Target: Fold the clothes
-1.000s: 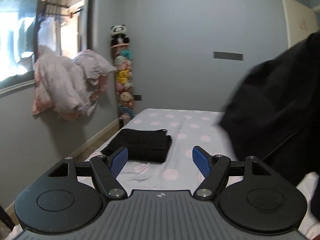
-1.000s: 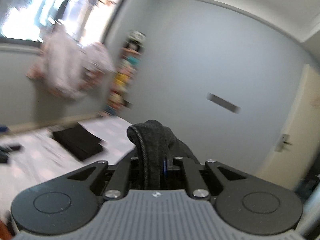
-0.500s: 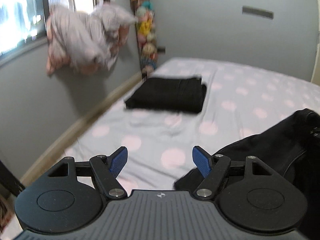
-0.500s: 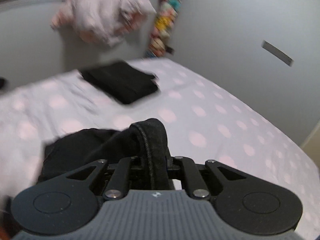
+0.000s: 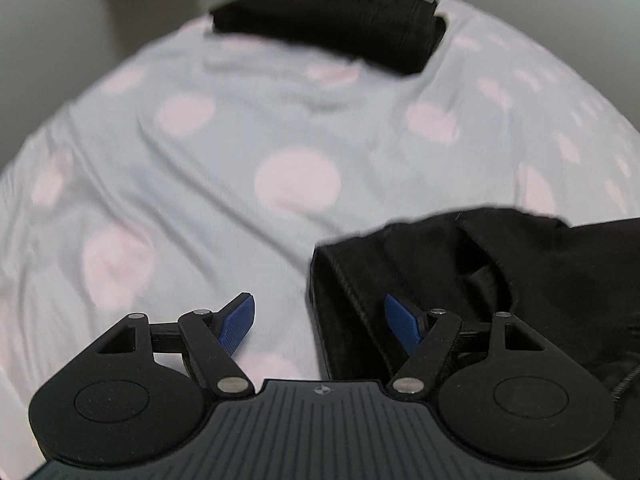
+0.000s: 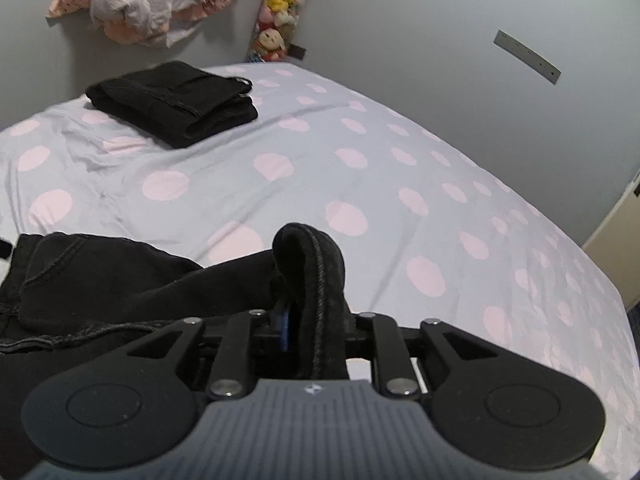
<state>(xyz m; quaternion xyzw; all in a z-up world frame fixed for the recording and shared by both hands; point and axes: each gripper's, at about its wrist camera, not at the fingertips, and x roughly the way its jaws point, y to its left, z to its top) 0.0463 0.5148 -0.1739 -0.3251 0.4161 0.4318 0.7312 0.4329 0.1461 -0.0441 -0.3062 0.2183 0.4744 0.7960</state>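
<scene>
Our black garment (image 6: pixel 104 280) lies rumpled on the polka-dot bed (image 6: pixel 360 168), seams and a hem showing, well apart from the folded black pile (image 6: pixel 176 102) (near the far corner). Our right gripper (image 6: pixel 310 320) angles down, its jaws opening with a thick fold of the cloth between them. Our left gripper (image 5: pixel 320 322) tilts steeply down, jaws wide apart over the garment's edge, gripping nothing.
</scene>
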